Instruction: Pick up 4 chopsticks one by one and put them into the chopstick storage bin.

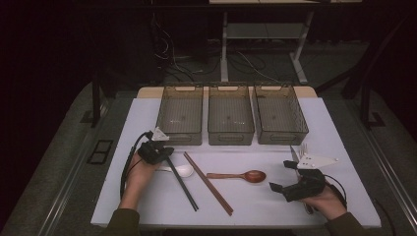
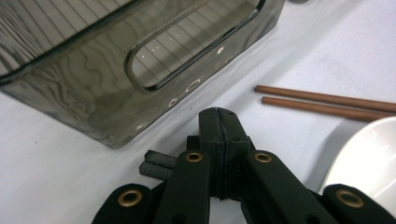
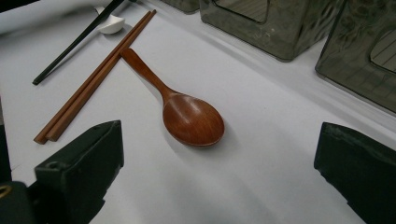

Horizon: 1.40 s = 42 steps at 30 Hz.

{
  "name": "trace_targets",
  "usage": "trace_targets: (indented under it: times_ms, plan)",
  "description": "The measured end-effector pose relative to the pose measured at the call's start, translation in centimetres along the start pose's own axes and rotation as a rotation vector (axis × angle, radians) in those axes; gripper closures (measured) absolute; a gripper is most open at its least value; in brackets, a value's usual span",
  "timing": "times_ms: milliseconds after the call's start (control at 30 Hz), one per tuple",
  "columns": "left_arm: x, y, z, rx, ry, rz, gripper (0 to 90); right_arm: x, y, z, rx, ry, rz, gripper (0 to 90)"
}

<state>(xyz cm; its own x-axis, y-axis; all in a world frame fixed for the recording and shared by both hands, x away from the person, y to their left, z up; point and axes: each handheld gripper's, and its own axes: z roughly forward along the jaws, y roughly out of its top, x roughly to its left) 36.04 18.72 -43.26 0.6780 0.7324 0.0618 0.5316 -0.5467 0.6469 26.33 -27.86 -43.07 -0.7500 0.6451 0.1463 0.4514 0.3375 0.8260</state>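
White desk [image 1: 147, 206] carries three bins [image 1: 230, 115] behind sorted-out cutlery. Left gripper [image 2: 219, 140] sits clenched and empty beside the black chopsticks [image 1: 182, 184]; right gripper [image 3: 215, 172] gapes released, lined up toward the wooden spoon [image 3: 191, 119].

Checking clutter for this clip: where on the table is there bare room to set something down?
Free: the strip right of the wooden spoon up to the right claw, the near edge below the chopsticks, and the three bins. Crowded: by the left claw, where white spoon and black chopsticks lie.
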Motion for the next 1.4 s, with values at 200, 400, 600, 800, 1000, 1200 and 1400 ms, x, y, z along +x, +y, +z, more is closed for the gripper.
trace_targets:
  times_ms: [200,400,600,800,1000,1200,1400]
  plan:
    - [0.1,-0.3,-0.1,0.004,-0.002,-0.006,88.8,0.0,0.0,0.0,0.001,0.0,-0.002,1.3]
    - [0.1,-0.5,-0.2,0.008,-0.002,-0.008,88.9,0.0,0.1,0.1,0.001,-0.001,-0.004,1.3]
    - [0.2,-0.7,-0.4,0.012,-0.002,-0.009,88.9,0.0,0.1,0.1,0.002,0.001,-0.004,1.3]
    - [0.2,-1.0,-0.6,0.018,0.0,-0.011,88.8,0.0,0.1,0.1,0.005,0.002,-0.007,1.3]
    - [0.3,-1.2,-0.7,0.023,0.002,-0.011,88.8,0.0,0.2,0.1,0.006,0.003,-0.008,1.3]
    - [0.3,-1.3,-0.8,0.031,0.0,-0.011,88.8,0.0,0.2,0.1,0.006,0.003,-0.007,1.4]
    - [0.3,-1.4,-0.9,0.033,0.0,-0.009,88.8,-0.1,0.2,0.1,0.007,0.003,-0.008,1.4]
